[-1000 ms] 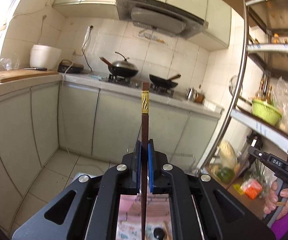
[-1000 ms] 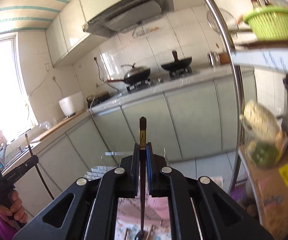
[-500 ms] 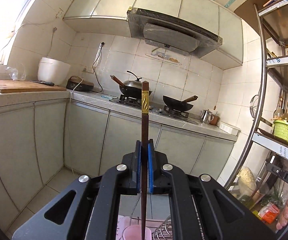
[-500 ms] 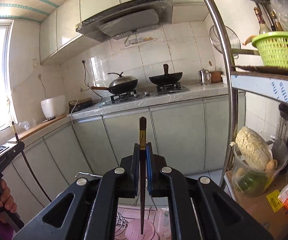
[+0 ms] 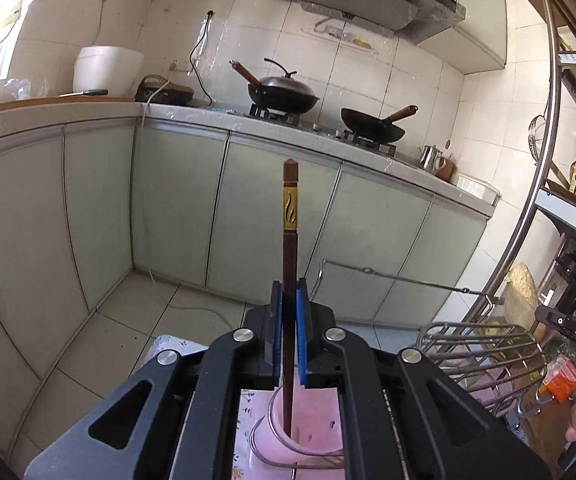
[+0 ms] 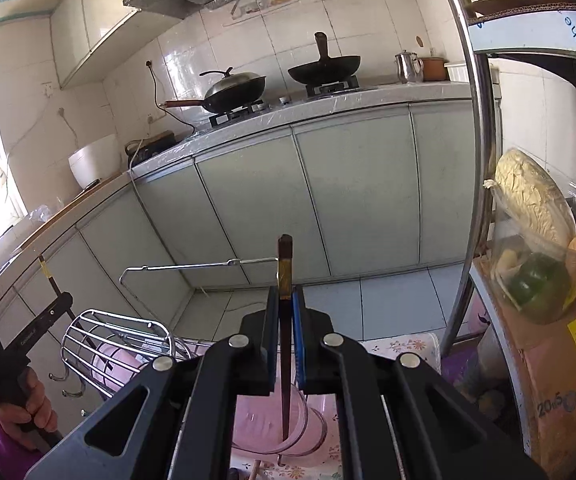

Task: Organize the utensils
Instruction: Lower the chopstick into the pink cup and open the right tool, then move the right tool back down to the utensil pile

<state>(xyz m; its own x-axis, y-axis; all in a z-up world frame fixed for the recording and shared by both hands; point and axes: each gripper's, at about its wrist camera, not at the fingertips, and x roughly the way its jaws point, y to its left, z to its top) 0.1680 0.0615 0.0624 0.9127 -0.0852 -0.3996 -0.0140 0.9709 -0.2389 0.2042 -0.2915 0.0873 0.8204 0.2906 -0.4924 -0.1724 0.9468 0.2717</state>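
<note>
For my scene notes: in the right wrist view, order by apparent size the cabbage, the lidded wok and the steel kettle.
Largest to smallest:
1. cabbage, though it sits much nearer the camera
2. lidded wok
3. steel kettle

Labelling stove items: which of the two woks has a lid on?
The wok on the burner nearer the white rice cooker has the domed lid; the other wok, nearer the steel kettle, sits open.

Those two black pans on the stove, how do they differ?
The left pan wears a domed metal lid with a knob; the right pan is open, no lid. In the left wrist view, the left pan's wooden handle points up toward the left, the right pan's up toward the right. The left pan also stands nearer the corner with the white cooker. Both are dark, round-bottomed, wooden-handled, and each sits on a burner.
</note>
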